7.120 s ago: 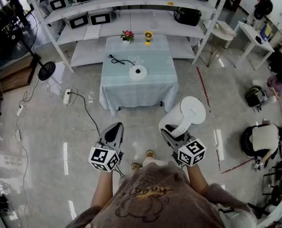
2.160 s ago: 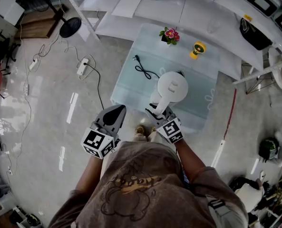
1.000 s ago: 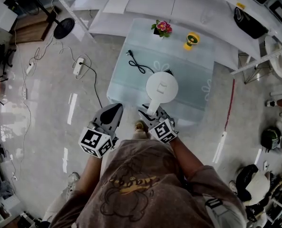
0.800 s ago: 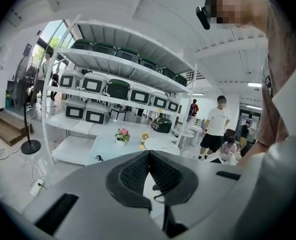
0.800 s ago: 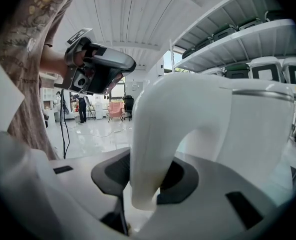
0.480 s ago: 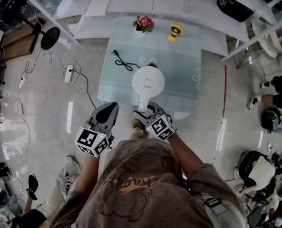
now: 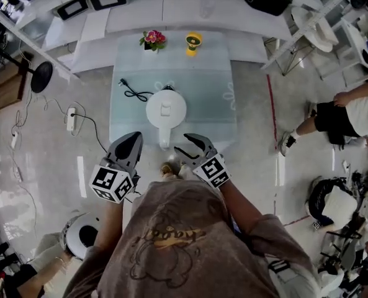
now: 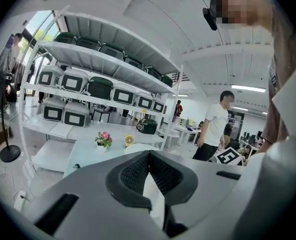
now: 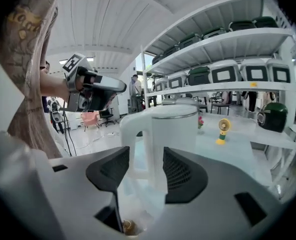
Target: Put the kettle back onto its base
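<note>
The white kettle stands upright on the pale blue table, its handle pointing at me. Its base is hidden under it, and a black cord runs off to the left. My right gripper hangs just right of the handle tip; its jaws have just been opening and hold nothing. In the right gripper view the kettle and its handle stand ahead of the spread pads, untouched. My left gripper is shut and empty to the left of the handle, its pads meeting.
A flower pot and a small yellow fan stand at the table's far edge. White shelves with appliances run behind it. A person stands to the right; a power strip and a floor fan lie left.
The right gripper has let go of the kettle handle and drawn back with its jaws spread. The kettle stays standing on the table. The left gripper stays shut beside it.
</note>
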A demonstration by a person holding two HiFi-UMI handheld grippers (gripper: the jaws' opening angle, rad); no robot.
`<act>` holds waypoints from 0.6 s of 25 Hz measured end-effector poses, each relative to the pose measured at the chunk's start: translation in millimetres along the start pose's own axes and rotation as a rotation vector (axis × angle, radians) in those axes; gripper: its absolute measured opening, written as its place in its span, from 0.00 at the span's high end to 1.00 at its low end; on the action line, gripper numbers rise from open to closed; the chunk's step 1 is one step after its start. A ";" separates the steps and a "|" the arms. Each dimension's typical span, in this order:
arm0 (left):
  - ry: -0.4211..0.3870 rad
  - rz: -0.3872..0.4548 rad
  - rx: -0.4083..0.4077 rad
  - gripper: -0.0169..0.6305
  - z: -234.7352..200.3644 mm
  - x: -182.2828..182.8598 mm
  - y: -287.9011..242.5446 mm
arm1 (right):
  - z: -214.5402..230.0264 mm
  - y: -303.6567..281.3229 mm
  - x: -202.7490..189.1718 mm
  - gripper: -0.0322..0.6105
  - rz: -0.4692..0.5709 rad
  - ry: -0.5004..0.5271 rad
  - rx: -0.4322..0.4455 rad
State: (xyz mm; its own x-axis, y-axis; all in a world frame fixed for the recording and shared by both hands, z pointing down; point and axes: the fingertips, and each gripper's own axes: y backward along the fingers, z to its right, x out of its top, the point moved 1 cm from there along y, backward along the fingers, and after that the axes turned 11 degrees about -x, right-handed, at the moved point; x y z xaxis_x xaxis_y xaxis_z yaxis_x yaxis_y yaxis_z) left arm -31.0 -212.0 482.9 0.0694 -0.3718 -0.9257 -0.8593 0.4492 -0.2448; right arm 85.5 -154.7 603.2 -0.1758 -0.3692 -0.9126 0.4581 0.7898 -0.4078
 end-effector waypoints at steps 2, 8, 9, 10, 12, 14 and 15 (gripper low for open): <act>-0.005 0.016 -0.014 0.94 2.1 7.6 -4.9 | 16.3 14.5 10.1 0.62 0.013 -0.007 -0.053; -0.027 0.076 -0.041 0.94 5.2 34.5 -12.2 | 61.3 49.4 60.6 0.64 0.081 -0.008 -0.196; -0.032 0.085 -0.044 0.94 5.5 38.1 -12.6 | 68.1 54.6 68.6 0.64 0.093 -0.009 -0.220; -0.038 0.093 -0.046 0.94 5.5 41.5 -12.5 | 74.2 59.6 76.4 0.64 0.105 -0.010 -0.243; -0.050 0.111 -0.046 0.94 5.0 47.7 -10.8 | 84.3 68.9 90.8 0.65 0.127 -0.015 -0.286; -0.055 0.130 -0.038 0.94 4.2 53.1 -7.1 | 91.3 79.3 103.0 0.65 0.152 -0.034 -0.322; -0.054 0.140 -0.031 0.94 3.2 56.1 -5.4 | 93.6 84.4 108.4 0.65 0.166 -0.049 -0.333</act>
State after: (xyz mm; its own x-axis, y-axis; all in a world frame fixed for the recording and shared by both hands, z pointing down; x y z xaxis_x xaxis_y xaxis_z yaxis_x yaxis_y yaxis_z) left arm -20.8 -232.6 431.4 -0.0263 -0.2627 -0.9645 -0.8774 0.4684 -0.1037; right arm 186.6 -173.9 472.6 -0.0773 -0.2398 -0.9677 0.1672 0.9538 -0.2497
